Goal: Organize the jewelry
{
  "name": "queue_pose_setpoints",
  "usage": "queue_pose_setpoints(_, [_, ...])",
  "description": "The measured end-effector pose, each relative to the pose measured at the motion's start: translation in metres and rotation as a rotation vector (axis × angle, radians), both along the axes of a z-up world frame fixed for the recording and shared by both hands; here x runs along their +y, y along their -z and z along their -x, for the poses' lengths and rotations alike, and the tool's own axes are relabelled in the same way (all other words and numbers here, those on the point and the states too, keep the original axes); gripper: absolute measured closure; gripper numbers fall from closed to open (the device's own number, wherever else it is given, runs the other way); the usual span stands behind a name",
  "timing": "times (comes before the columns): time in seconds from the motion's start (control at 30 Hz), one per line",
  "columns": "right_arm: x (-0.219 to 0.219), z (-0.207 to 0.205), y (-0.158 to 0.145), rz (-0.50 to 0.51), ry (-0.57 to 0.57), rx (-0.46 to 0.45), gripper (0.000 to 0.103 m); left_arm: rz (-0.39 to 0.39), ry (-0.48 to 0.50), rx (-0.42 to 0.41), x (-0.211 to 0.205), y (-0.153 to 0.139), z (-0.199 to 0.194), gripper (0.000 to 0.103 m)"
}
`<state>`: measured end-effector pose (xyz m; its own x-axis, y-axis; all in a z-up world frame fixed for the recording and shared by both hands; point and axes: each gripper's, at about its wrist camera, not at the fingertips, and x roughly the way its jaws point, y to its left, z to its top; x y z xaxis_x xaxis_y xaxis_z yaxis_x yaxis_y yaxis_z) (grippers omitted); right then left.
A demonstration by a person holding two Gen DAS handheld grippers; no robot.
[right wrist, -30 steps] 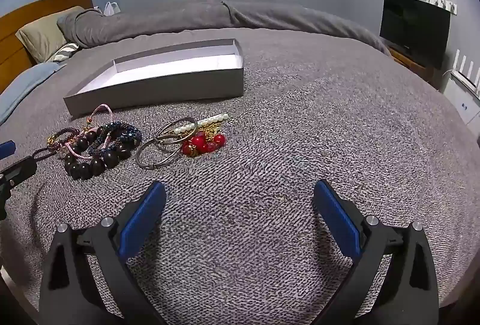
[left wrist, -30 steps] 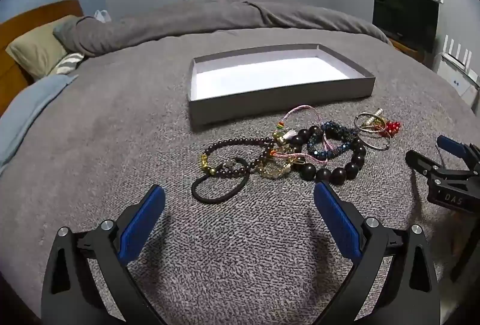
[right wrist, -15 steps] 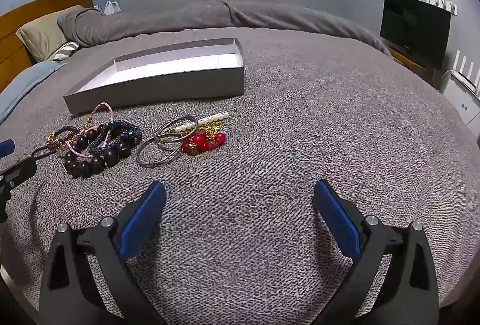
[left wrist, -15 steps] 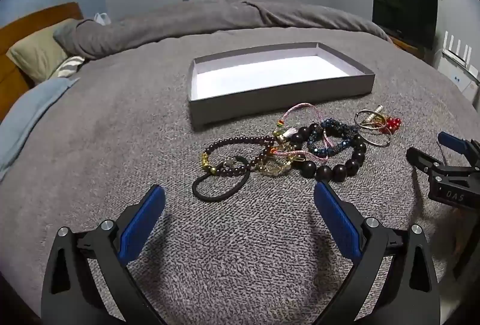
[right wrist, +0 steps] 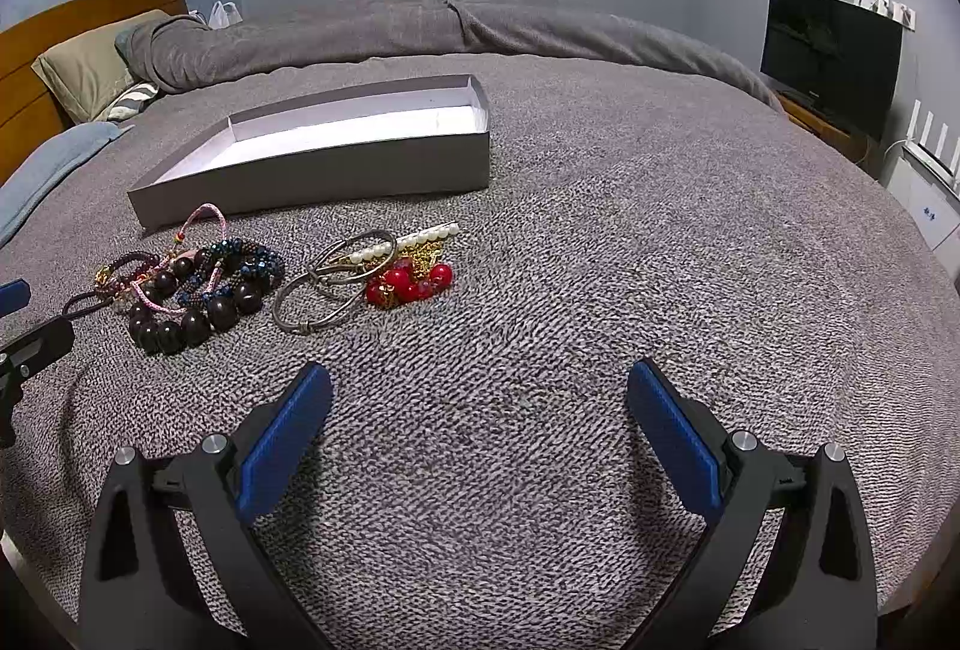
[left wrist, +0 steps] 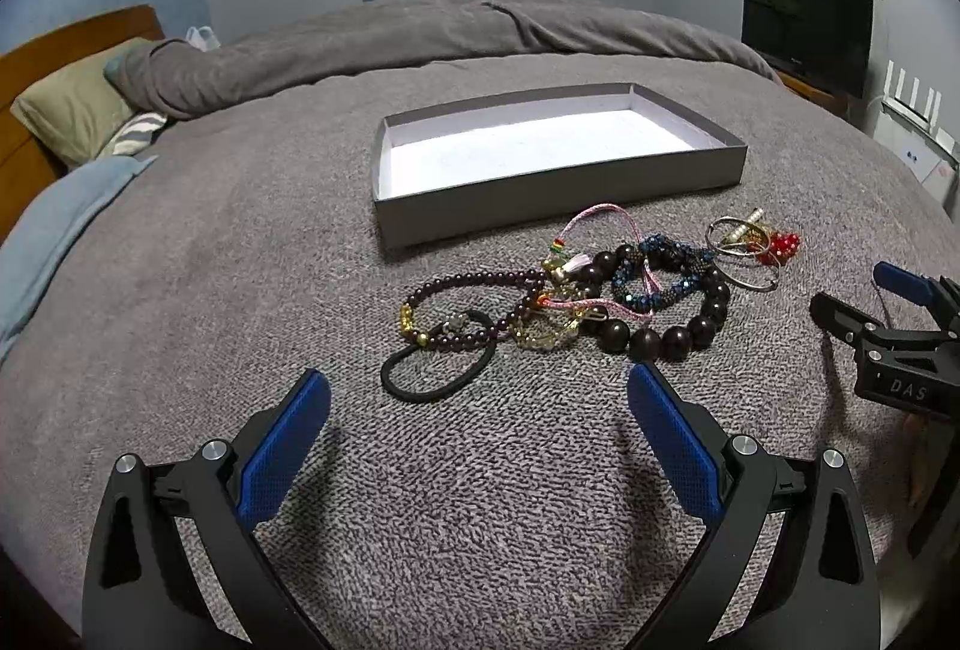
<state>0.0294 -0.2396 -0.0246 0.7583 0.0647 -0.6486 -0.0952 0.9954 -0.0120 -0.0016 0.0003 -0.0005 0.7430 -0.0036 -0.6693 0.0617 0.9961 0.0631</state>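
Beaded bracelets (left wrist: 654,290) tangle on nubby grey blanket (left wrist: 480,500); both tongs (left wrist: 474,410) (right wrist: 477,410) gape wide, empty.

Grey-blanketed bed (left wrist: 252,290), carrying an open grey box (left wrist: 558,182) with white inside. Just in front: a tangled heap of beaded bracelets (left wrist: 600,290), a black hair tie (left wrist: 438,368), metal bangles (right wrist: 327,284), red beads (right wrist: 411,284). Pillows (left wrist: 72,110) at far left.
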Motion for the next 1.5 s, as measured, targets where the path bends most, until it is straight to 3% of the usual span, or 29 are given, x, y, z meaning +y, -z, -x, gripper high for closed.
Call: queue_pose_setpoints(1.5, [0.0008, -0.0015, 0.0040, -0.001, -0.001, 0.006, 0.005, 0.007, 0.002, 0.007, 0.0017, 0.0052, -0.0009, 0.005])
